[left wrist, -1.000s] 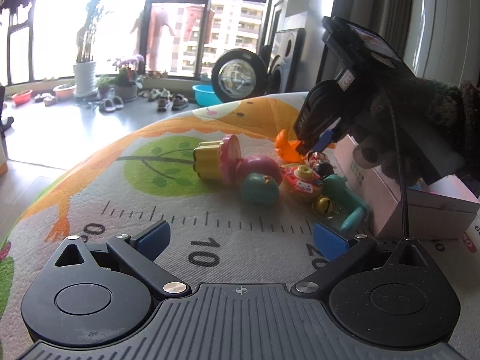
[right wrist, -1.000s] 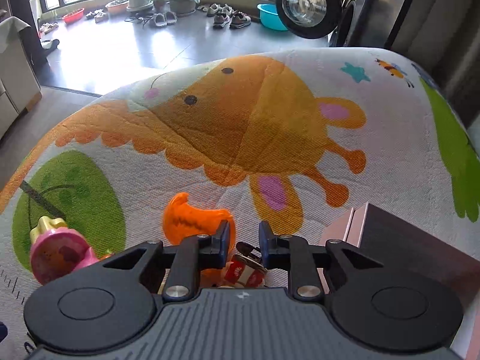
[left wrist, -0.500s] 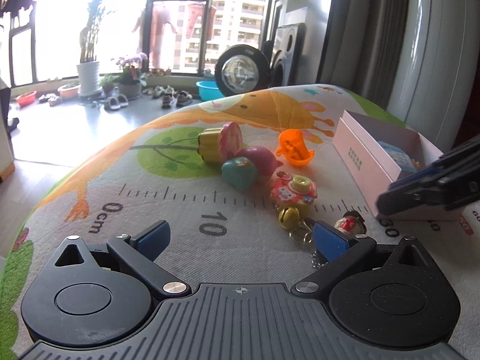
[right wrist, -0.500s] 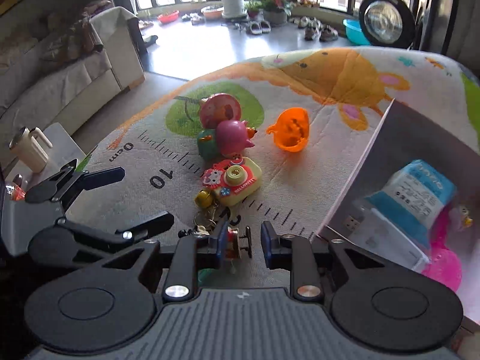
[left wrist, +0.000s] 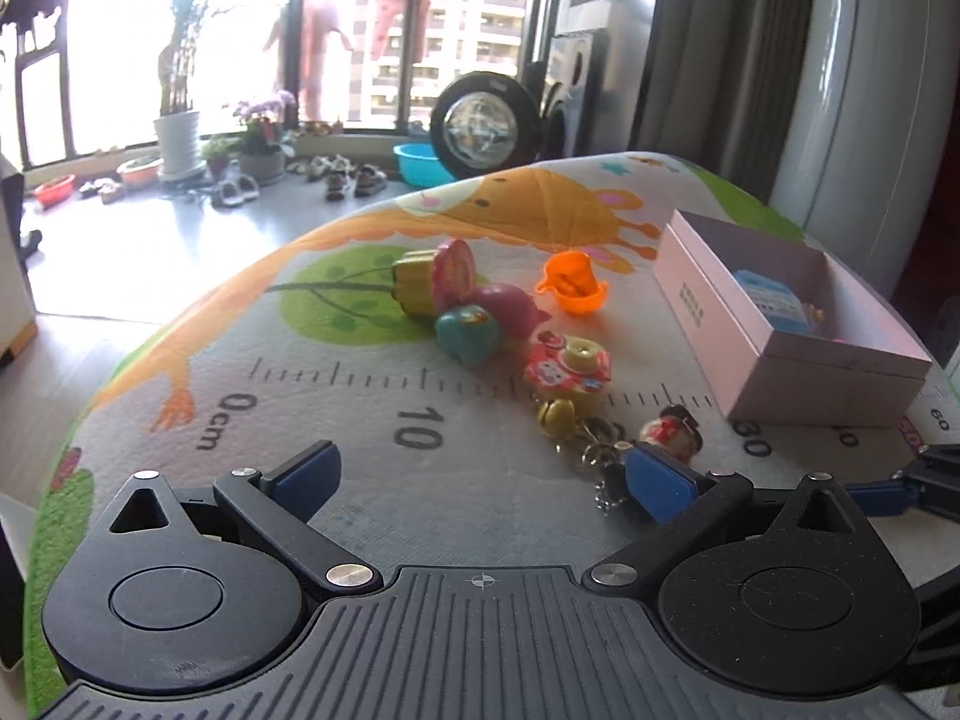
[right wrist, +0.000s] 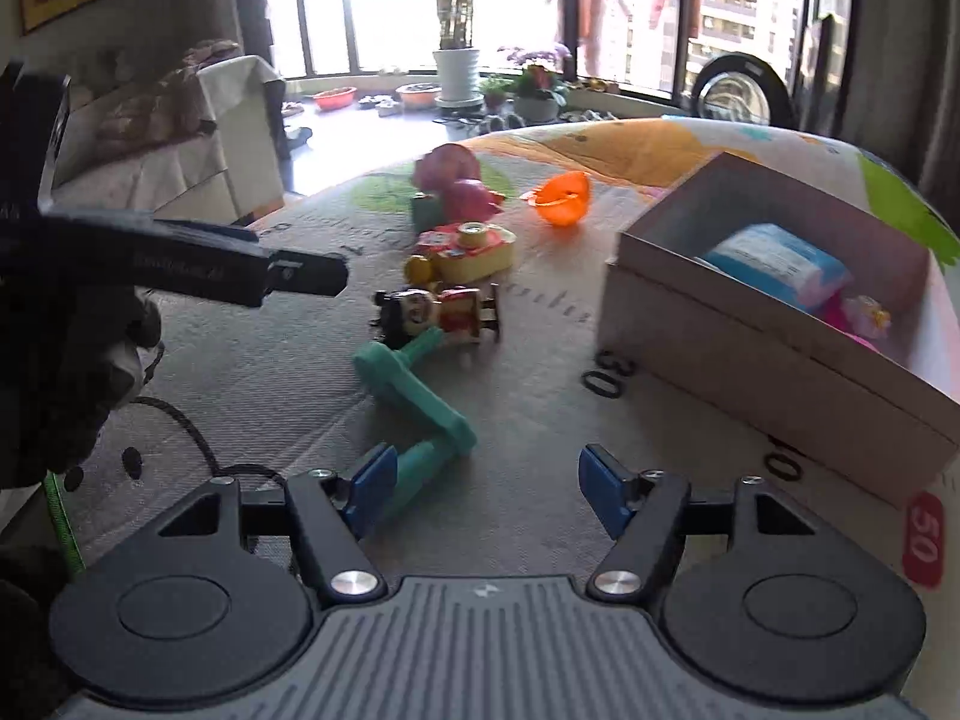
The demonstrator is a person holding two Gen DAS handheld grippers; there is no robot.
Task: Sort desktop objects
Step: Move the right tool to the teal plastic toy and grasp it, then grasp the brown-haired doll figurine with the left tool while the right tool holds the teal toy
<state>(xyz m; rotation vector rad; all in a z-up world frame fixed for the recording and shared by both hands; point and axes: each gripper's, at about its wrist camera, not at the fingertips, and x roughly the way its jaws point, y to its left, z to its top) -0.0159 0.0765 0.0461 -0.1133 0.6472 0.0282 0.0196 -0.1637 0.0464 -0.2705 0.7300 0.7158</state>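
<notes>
Lying on the play mat (right wrist: 252, 372), one teal crank-shaped toy (right wrist: 414, 396) runs lengthwise from the right gripper (right wrist: 487, 489) toward one doll keychain (right wrist: 438, 312). One pink box (right wrist: 774, 360) sits right. Both right and left gripper (left wrist: 480, 474) gape wide, empty.

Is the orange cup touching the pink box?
Apart. The left wrist view shows bare mat between the orange cup and the pink box; the right wrist view agrees.
</notes>
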